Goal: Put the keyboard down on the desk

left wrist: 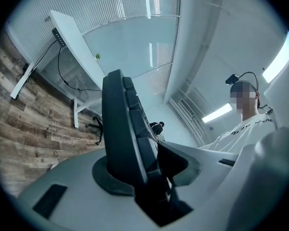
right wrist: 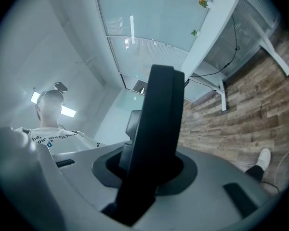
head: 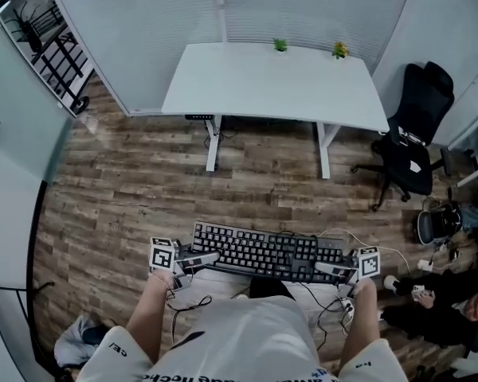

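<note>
Wood-plank floor (head: 127,181) lies below the black keyboard (head: 263,253), which is held level in the air close to the person. The left gripper (head: 201,258) clamps its left end and the right gripper (head: 332,268) its right end. The white desk (head: 279,86) stands well apart, ahead.
</note>
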The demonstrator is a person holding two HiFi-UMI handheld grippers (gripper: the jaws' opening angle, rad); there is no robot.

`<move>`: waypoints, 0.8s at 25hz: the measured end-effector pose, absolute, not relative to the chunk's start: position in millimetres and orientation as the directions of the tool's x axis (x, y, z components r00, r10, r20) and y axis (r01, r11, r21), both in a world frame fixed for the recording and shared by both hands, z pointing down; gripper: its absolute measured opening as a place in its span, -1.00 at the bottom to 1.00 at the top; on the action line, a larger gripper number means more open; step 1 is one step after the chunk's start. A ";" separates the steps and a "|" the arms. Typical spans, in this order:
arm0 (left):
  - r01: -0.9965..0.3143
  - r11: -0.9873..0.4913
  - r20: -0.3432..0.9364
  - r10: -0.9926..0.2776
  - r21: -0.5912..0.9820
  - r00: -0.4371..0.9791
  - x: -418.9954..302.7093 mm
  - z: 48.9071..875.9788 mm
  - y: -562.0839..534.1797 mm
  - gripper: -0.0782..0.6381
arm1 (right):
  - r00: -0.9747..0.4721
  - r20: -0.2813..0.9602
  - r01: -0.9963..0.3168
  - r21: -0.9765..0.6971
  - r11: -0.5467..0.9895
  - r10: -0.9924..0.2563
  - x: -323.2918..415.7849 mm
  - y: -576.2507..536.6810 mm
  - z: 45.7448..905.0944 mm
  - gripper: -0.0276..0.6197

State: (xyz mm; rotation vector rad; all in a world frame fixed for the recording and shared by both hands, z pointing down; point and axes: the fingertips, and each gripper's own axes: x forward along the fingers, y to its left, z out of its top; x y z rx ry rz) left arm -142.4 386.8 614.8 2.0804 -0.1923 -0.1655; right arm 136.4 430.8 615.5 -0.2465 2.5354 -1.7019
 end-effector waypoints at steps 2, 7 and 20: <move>-0.070 -0.488 -0.037 -0.205 0.870 0.978 -131.7 612.5 362.5 -0.29 | -0.984 0.021 -0.087 -0.922 0.377 -0.177 146.2 406.3 613.2 -0.51; -0.069 -0.491 -0.038 -0.206 0.869 0.978 -103.7 603.4 299.4 -0.29 | -0.984 0.013 -0.079 -0.925 0.371 -0.178 174.9 342.0 605.9 -0.51; -0.087 -0.482 -0.024 -0.220 0.872 0.975 -45.9 595.2 188.6 -0.29 | -0.987 0.007 -0.064 -0.932 0.356 -0.161 231.7 227.0 599.5 -0.51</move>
